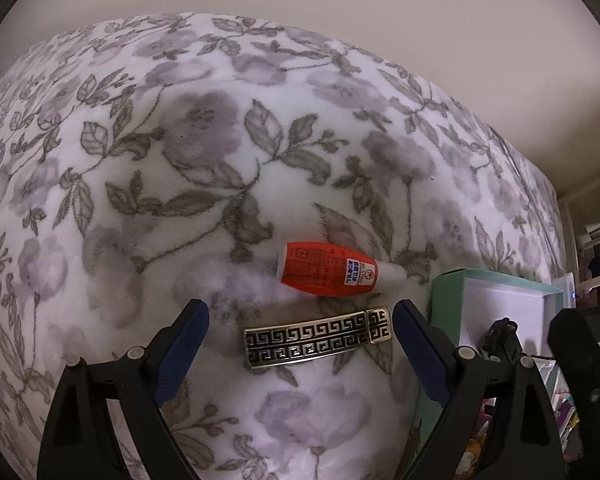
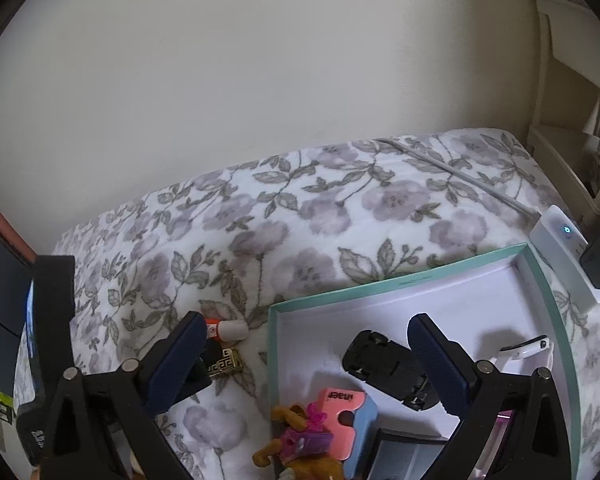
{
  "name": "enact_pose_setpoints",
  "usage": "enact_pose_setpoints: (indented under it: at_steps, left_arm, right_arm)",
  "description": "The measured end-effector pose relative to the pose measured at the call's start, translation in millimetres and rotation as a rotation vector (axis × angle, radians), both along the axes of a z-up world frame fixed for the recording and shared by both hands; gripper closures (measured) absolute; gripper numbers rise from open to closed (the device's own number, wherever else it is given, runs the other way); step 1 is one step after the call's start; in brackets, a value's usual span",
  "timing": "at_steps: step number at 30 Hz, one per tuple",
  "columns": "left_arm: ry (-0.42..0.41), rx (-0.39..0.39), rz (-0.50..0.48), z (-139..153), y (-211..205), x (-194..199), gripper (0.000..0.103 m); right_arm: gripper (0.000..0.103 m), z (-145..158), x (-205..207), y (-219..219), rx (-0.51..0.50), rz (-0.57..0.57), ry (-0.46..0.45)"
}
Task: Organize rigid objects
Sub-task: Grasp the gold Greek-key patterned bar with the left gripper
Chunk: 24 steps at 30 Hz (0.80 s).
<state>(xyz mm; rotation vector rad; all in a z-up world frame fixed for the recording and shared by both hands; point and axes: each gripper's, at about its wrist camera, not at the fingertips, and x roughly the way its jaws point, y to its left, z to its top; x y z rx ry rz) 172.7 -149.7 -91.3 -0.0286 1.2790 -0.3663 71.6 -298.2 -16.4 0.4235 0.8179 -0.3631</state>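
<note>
Room: 1 bed set against 1 plain wall.
A fleece blanket (image 1: 148, 184) with a grey-and-lilac flower and leaf print covers the bed surface. The cream wall (image 2: 260, 60) behind it is bare and evenly lit, with no strong shadows. A cream shelf unit (image 2: 568, 92) stands at the right end of the bed. A grey cable (image 2: 472, 182) lies across the blanket's far right corner.

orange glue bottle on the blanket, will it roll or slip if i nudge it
The small orange glue bottle with the white cap lies on its side and looks rounded, so it would probably roll when nudged. The fluffy floral blanket under it should damp that. Its glossy plastic may be slippery to grip, and it looks light.
</note>
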Motion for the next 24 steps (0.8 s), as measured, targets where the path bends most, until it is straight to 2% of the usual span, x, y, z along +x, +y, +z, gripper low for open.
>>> enact_pose_setpoints:
  at_steps: [10,13,14,21,24]
  left_arm:
    - [-0.032,0.072,-0.033,-10,-25,-10,0.010]
    - [-0.042,0.080,-0.033,-10,-28,-9,0.014]
    - [-0.046,0.083,-0.029,-9,-27,-9,0.020]
    - [-0.015,0.081,-0.012,-10,-19,1,0.020]
    - [0.003,0.077,0.019,-8,2,7,0.020]
  right_arm:
    - [0.001,-3,-6,-12,0.015,-0.025,0.003]
    - [0.001,-4,-6,-13,0.019,-0.026,0.006]
    - [0.001,-4,-6,-13,0.020,-0.027,0.006]
    - [0.001,-5,5,-1,0.033,0.007,0.008]
    - [0.001,-7,15,9,0.037,0.032,0.021]
